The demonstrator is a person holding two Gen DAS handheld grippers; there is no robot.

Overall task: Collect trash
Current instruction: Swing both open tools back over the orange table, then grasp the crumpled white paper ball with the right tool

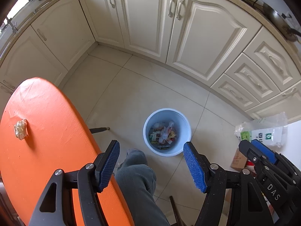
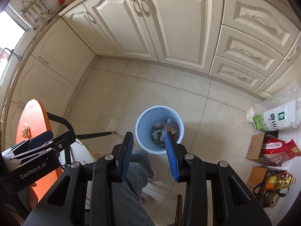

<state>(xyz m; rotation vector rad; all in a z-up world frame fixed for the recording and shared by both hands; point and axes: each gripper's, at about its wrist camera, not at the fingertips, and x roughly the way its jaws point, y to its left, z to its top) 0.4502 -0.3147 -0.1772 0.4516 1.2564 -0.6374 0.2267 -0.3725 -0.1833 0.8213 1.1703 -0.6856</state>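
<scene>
A crumpled paper ball (image 1: 20,129) lies on the orange table (image 1: 56,131) to the left of my left gripper (image 1: 152,158), which is open and empty above the floor. On the tiles ahead stands a light blue bin (image 1: 185,130) holding several wrappers (image 1: 162,135). My right gripper (image 2: 148,150) hovers over the near rim of the bin (image 2: 143,126), its jaws apart with nothing between them. It also shows at the right edge of the left wrist view as the right gripper (image 1: 253,145). The paper ball (image 2: 25,130) appears small on the table (image 2: 33,113), beyond the left gripper (image 2: 60,133).
Cream cabinets (image 1: 146,18) and drawers (image 2: 244,50) wall in the floor behind. A rice bag (image 2: 276,116), cardboard boxes (image 2: 255,146) and an oil bottle (image 2: 278,182) sit on the right. A person's grey-trousered leg (image 1: 135,179) and slipper (image 2: 152,167) are below the grippers.
</scene>
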